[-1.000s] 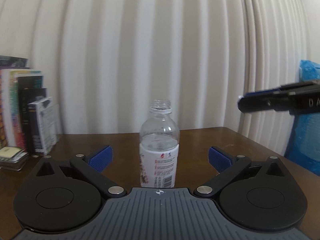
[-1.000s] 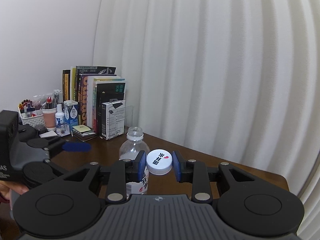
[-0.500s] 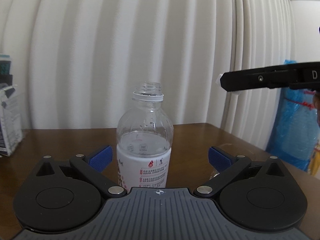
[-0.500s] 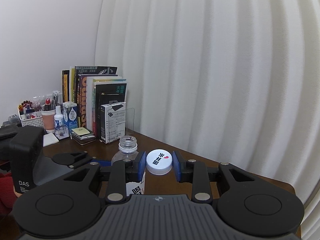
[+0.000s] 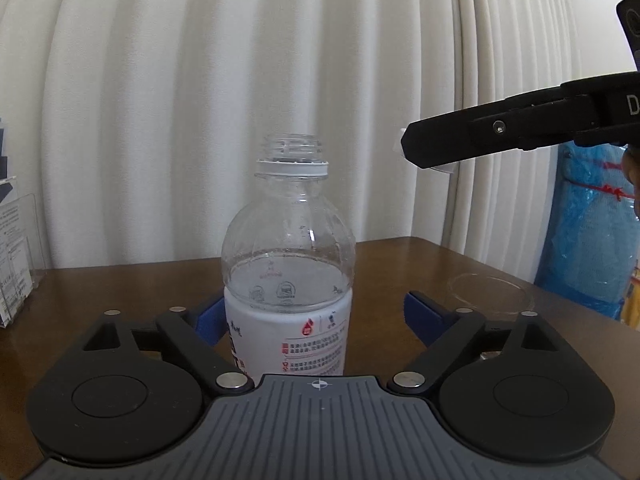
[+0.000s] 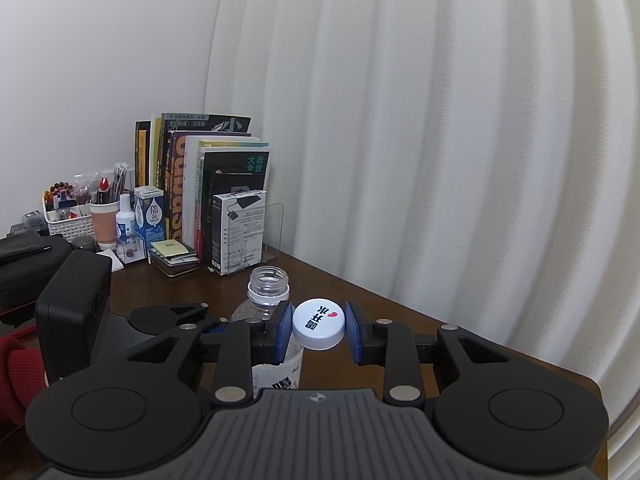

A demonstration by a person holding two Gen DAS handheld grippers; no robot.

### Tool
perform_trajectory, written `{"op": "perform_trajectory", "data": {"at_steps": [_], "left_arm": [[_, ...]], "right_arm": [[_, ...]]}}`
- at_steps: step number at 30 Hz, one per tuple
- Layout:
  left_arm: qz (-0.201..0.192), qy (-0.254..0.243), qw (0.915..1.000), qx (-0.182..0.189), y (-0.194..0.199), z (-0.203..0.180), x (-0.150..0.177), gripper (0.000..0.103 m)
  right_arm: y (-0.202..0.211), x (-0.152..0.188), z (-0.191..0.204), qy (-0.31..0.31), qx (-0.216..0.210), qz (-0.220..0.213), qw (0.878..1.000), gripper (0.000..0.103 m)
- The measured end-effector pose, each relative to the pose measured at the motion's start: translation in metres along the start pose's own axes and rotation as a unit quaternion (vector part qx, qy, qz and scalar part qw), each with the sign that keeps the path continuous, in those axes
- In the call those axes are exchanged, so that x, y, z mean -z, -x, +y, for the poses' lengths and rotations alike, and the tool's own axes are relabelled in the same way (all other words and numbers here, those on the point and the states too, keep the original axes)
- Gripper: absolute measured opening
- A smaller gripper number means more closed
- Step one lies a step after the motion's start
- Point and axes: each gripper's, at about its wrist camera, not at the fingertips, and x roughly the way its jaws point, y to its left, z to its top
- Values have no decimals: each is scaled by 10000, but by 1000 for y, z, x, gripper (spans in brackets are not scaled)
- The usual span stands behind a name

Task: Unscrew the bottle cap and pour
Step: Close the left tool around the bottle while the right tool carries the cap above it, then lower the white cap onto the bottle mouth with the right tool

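On the desk: brown wooden desk (image 5: 400, 264) carries everything.
Bottle: clear plastic bottle with white label (image 5: 288, 280), upright, uncapped, framed between spread left gripper (image 5: 316, 316) fingers, not yet clasped.
Right gripper (image 6: 318, 330): pinched on white round screw cap (image 6: 318, 324), held beside the neck.

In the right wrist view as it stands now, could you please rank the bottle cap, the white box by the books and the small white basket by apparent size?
1. White box, clearly largest.
2. White basket and bottle cap look about alike; the cap sits far nearer the camera, held in the right gripper, so I won't rank them.
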Motion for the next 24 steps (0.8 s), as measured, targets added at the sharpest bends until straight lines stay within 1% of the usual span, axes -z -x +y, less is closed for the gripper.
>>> {"op": "perform_trajectory", "data": {"at_steps": [2, 3, 5, 6, 10, 17, 24], "left_arm": [[-41, -27, 10000, -19, -1, 3, 1, 71], [-56, -32, 10000, -24, -2, 5, 1, 69], [-81, -36, 10000, -32, -5, 8, 3, 60], [-96, -31, 9999, -29, -6, 10, 3, 59], [-178, -36, 9998, 25, -6, 13, 6, 58], [-276, -106, 9995, 83, -6, 15, 9, 58], [-294, -138, 9994, 106, -4, 15, 10, 58]], "right_arm": [[-2, -1, 1, 23, -14, 5, 10000, 32], [-4, -2, 2, 44, -33, 7, 10000, 32], [-7, -4, 4, 79, -78, 3, 9999, 32], [-8, -5, 4, 96, -99, 0, 9999, 32], [-11, -11, 7, 223, -148, 5, 9996, 32], [-17, -25, 5, 248, -327, 36, 9992, 32], [-29, -37, 7, 334, -673, 272, 9968, 32]]}}
